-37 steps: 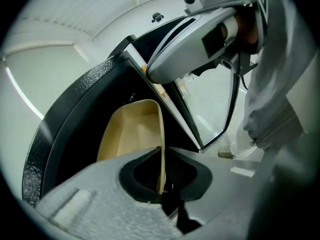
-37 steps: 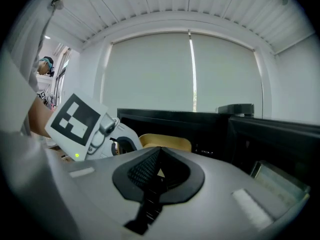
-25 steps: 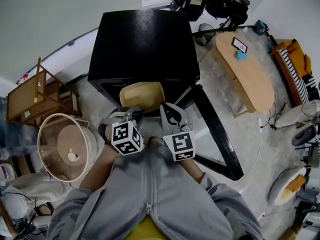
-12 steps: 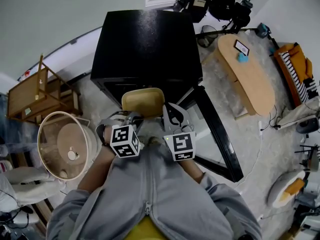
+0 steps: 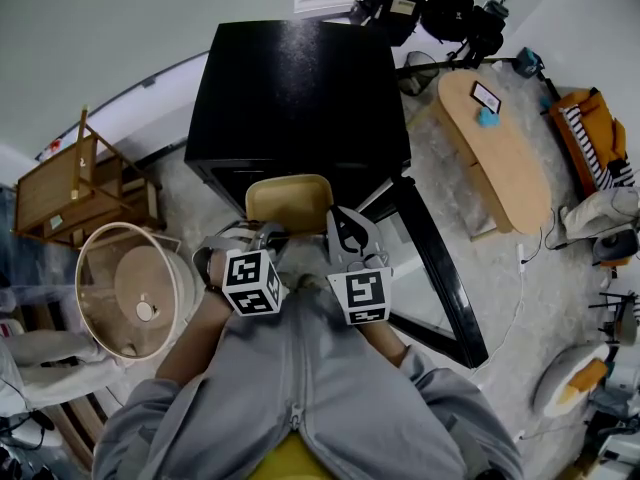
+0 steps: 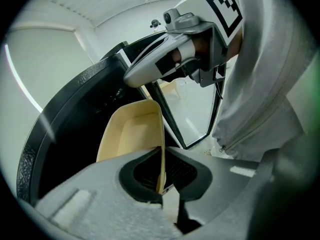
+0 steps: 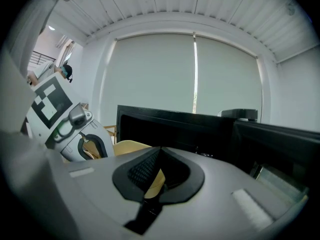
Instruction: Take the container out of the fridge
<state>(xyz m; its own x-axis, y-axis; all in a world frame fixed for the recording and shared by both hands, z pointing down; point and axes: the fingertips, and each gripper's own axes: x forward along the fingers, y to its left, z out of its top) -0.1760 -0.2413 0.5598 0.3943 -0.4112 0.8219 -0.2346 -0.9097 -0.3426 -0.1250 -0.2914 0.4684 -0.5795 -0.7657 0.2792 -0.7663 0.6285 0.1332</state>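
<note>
A cream open-topped container (image 5: 288, 200) hangs just in front of the black fridge (image 5: 295, 88), at its open front. My left gripper (image 5: 268, 233) is shut on the container's near left rim. In the left gripper view the thin wall of the container (image 6: 130, 139) stands pinched between the pads of the left gripper (image 6: 161, 176). My right gripper (image 5: 340, 230) is shut on the near right rim, and in the right gripper view the edge of the container (image 7: 131, 146) sits between the pads of the right gripper (image 7: 154, 180). The fridge door (image 5: 430, 268) stands swung open to the right.
A round tan bin (image 5: 135, 293) stands on the floor at the left, with a wooden rack (image 5: 75, 193) behind it. An oval wooden table (image 5: 495, 143) and an orange sofa (image 5: 590, 128) are at the right. The person's grey-clad legs fill the bottom of the head view.
Hardly anything differs. Both grippers keep their hold on the container in front of the fridge opening, and the head view has shifted slightly.
</note>
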